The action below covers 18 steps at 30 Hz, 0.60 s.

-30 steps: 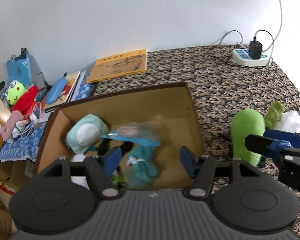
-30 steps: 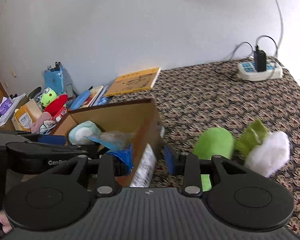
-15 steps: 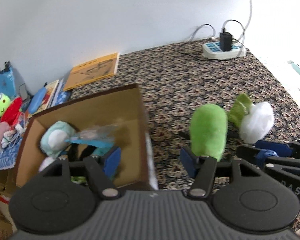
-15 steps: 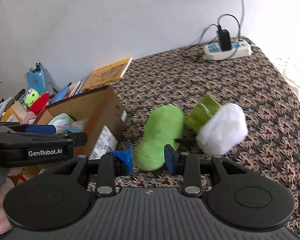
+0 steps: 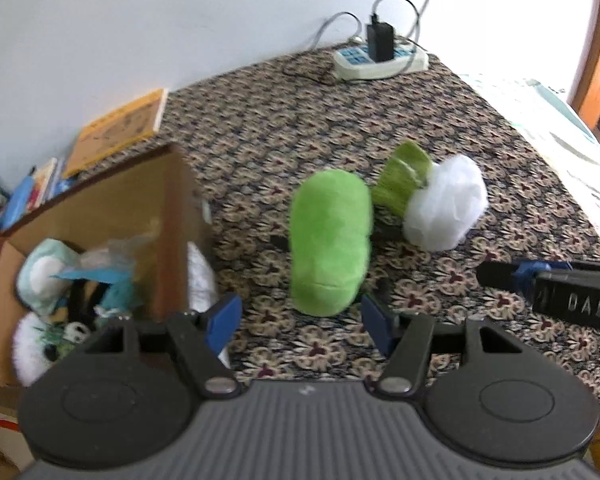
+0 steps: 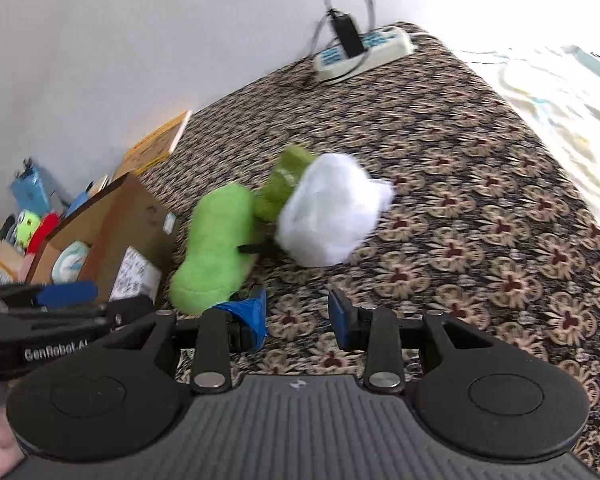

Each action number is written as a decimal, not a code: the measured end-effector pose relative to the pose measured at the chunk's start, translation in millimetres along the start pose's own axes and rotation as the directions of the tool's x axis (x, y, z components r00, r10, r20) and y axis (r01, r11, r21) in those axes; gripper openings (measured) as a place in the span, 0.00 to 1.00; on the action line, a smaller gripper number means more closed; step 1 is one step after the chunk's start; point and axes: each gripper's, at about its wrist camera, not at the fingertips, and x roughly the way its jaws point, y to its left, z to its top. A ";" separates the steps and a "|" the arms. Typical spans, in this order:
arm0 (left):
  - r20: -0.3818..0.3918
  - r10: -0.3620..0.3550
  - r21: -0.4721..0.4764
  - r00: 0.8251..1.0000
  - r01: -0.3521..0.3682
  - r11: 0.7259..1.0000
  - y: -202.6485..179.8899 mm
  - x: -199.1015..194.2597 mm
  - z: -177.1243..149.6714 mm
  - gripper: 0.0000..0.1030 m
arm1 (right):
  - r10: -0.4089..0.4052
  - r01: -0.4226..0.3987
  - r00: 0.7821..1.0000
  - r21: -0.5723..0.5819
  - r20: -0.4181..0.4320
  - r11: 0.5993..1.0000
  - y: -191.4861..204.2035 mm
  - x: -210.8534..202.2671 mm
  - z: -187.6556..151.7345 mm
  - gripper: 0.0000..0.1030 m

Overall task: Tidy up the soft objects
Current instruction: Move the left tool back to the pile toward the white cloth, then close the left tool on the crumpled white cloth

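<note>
While three soft things are left lying on the patterned brown cloth of the table (image 5: 480, 128), the step in hand is judged to be the reach for the next pickup. The left claw (image 5: 300, 322) is seen spread wide and empty, its blue pads set either side of the near end of the bright green oblong plush toy (image 5: 328, 248). The right claw (image 6: 298, 318) is likewise open and holds nothing; it is aimed at bare cloth just near of the fluffy white mesh puff (image 6: 328, 216). An olive-green ribbed fabric piece (image 5: 400, 178) is wedged between plush and puff, touching both. To the left, the open brown cardboard box (image 5: 172, 216) is found already partly filled with a pale teal plush (image 5: 44, 276) and other soft items. For the next move, the left claw would need to be pushed forward around the plush's near end and closed gently, since the filling will give; the box lies just beside it.
</note>
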 end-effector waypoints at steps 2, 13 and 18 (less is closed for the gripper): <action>-0.010 -0.048 -0.004 0.999 0.048 0.999 -4.7 5.2 0.8 0.63 | -0.006 0.006 1.000 0.028 0.003 1.000 -7.6 -1.0 3.4 0.17; -0.031 -0.197 -0.003 0.980 0.197 0.980 -23.7 30.5 -3.4 0.64 | -0.028 0.025 0.997 0.038 0.072 0.999 -28.0 10.5 60.8 0.17; -0.037 -0.234 -0.010 0.971 0.234 0.972 -25.7 38.2 -4.1 0.64 | -0.020 0.015 0.997 0.065 0.074 0.998 -34.7 35.2 91.1 0.17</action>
